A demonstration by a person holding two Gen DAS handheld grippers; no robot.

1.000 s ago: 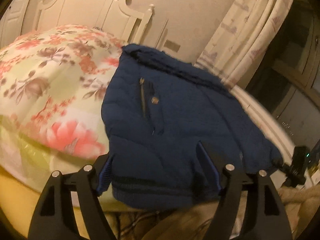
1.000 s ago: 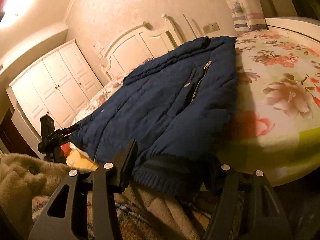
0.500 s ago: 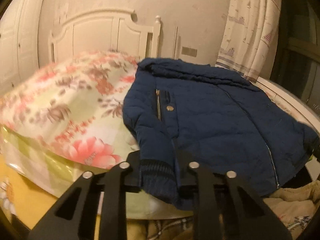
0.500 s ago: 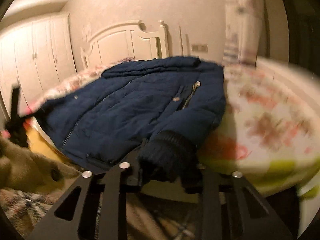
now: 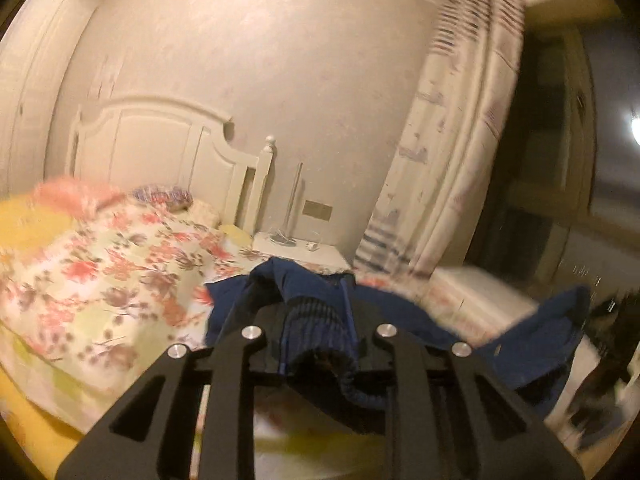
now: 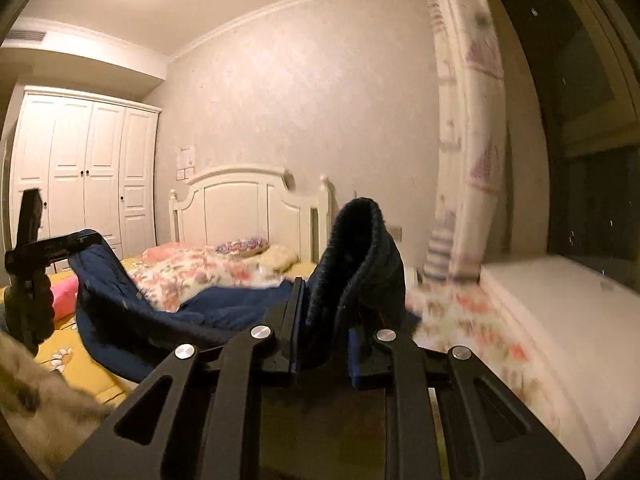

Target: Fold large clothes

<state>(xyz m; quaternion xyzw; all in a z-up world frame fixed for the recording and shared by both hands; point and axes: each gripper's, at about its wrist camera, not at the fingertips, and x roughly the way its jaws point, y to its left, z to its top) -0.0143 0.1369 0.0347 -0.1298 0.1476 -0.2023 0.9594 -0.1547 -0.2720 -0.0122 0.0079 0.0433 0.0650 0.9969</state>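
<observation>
Now both grippers pinch the navy jacket (image 5: 532,344) by its ribbed hem, presumably to lift it clear of the floral bed (image 5: 100,264) for folding. Left gripper (image 5: 318,336): jaws clamped on hem, pointing slightly downward. Right gripper (image 6: 322,330): jaws clamped, held level; jacket sags between them.

The left hand-held gripper (image 5: 318,336) was clamped on the ribbed cuff (image 5: 316,330) of the blue jacket (image 5: 532,344), which hung blurred above the floral bedspread (image 5: 100,272), before the white headboard (image 5: 160,144) and striped curtain (image 5: 452,152).
</observation>
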